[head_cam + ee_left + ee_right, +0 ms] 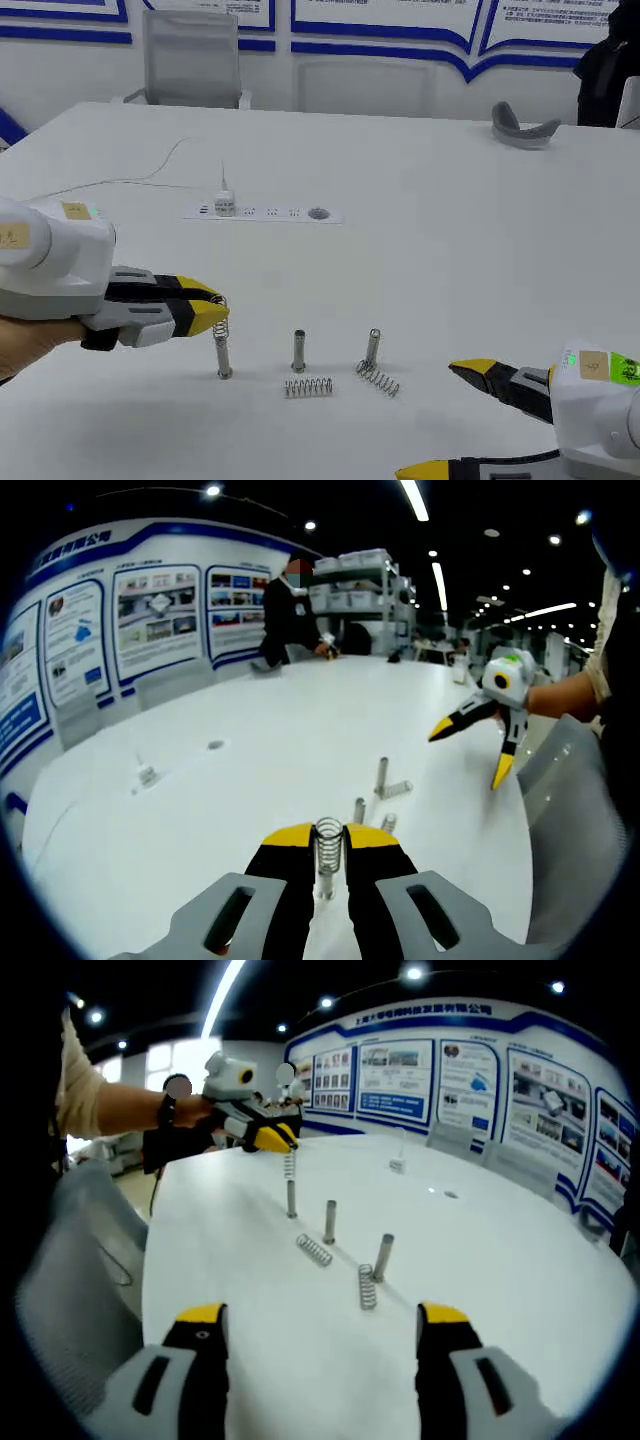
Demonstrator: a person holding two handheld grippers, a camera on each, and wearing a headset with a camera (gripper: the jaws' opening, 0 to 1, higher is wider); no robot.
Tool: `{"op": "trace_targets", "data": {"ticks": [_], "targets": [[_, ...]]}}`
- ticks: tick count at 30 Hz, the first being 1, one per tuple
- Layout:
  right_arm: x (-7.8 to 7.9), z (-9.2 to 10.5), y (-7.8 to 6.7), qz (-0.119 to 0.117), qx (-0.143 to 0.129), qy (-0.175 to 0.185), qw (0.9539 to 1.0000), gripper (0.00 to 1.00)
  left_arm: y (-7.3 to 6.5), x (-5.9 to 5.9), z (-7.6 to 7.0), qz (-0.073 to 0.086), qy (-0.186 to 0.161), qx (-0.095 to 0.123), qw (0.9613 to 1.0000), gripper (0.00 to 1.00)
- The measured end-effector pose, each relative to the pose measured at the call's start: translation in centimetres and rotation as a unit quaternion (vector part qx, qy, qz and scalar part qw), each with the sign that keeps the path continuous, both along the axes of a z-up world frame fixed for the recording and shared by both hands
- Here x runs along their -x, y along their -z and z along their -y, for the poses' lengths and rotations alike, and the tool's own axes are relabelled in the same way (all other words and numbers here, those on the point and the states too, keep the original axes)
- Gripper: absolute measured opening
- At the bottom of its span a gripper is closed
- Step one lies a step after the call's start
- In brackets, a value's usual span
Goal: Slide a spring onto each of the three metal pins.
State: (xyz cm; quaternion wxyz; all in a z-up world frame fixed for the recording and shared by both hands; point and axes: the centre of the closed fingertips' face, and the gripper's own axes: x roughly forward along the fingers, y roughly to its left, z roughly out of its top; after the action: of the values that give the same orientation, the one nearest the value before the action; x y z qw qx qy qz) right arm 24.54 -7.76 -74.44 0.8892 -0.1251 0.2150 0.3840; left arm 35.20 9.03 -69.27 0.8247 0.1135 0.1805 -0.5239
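Observation:
Three metal pins stand upright on the white table: left pin (223, 358), middle pin (298, 351), right pin (372, 347). My left gripper (220, 308) is shut on a spring (222, 322) held just over the top of the left pin; that spring (328, 845) stands between its yellow tips. A loose spring (308, 386) lies in front of the middle pin. Another spring (378, 378) lies by the right pin's base. My right gripper (445, 420) is open near the front right, apart from the pins (329, 1222).
A power strip (262, 211) with a plug and cable lies at mid-table. A grey curved object (524, 127) rests at the far right. A chair (193, 58) stands behind the table. A person (287, 610) stands at the far end of the room.

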Motion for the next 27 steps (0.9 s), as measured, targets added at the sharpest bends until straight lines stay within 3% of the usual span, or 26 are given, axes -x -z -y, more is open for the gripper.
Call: {"op": "trace_targets", "data": {"ticks": [27], "targets": [[0.1,-0.1,0.2,-0.006,0.002,-0.001,1.0,0.77,1.5,-0.4,-0.3,-0.003,-0.007,-0.001,1.0,0.1]]}}
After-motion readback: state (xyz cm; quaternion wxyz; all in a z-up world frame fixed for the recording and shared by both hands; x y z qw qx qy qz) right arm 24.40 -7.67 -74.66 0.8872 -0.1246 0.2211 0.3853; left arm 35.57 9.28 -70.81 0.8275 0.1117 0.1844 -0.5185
